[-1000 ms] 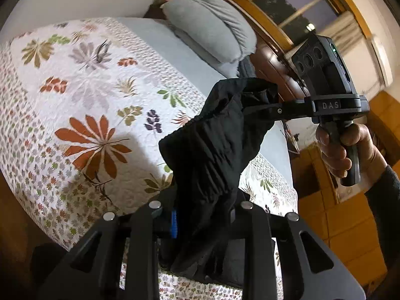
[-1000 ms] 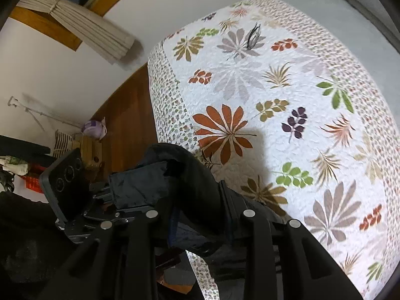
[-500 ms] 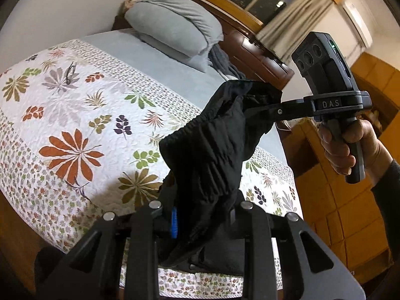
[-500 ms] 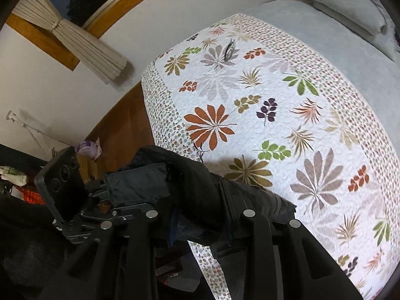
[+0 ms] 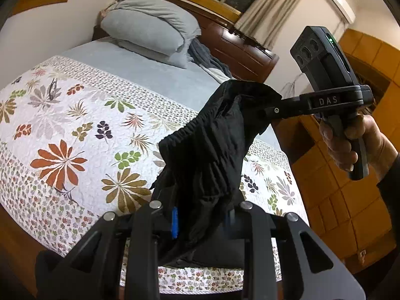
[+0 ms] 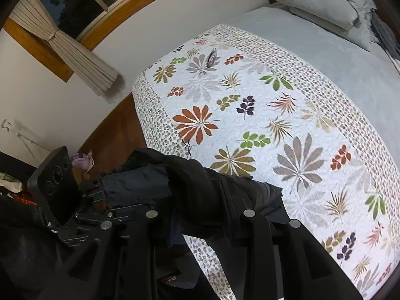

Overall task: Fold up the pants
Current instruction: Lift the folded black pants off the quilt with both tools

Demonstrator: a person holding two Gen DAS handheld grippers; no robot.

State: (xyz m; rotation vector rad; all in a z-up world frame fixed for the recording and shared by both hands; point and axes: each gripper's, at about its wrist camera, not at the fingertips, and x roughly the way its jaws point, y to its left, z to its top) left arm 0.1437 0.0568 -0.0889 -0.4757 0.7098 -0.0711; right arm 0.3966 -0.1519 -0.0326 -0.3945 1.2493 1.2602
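Black pants [image 5: 210,150] hang in the air above the near edge of the bed, stretched between my two grippers. My left gripper [image 5: 200,225] is shut on one end of the waistband. My right gripper [image 5: 265,105] is shut on the other end, up and to the right, held by a hand [image 5: 350,142]. In the right wrist view the pants [image 6: 190,187] bunch over my right gripper [image 6: 200,225], and the left gripper [image 6: 95,200] grips them at the lower left.
The bed has a floral quilt [image 5: 75,130] and a grey sheet [image 5: 150,70] with grey pillows [image 5: 150,27] at the head. A wooden dresser [image 5: 240,50] stands behind. Wooden floor [image 6: 117,130] and a curtained window [image 6: 75,50] lie beyond the bed's left side.
Both grippers have moved with the pants toward the bed and turned; more of the pillows, dresser and grey sheet show now. The grip on the pants is unchanged.
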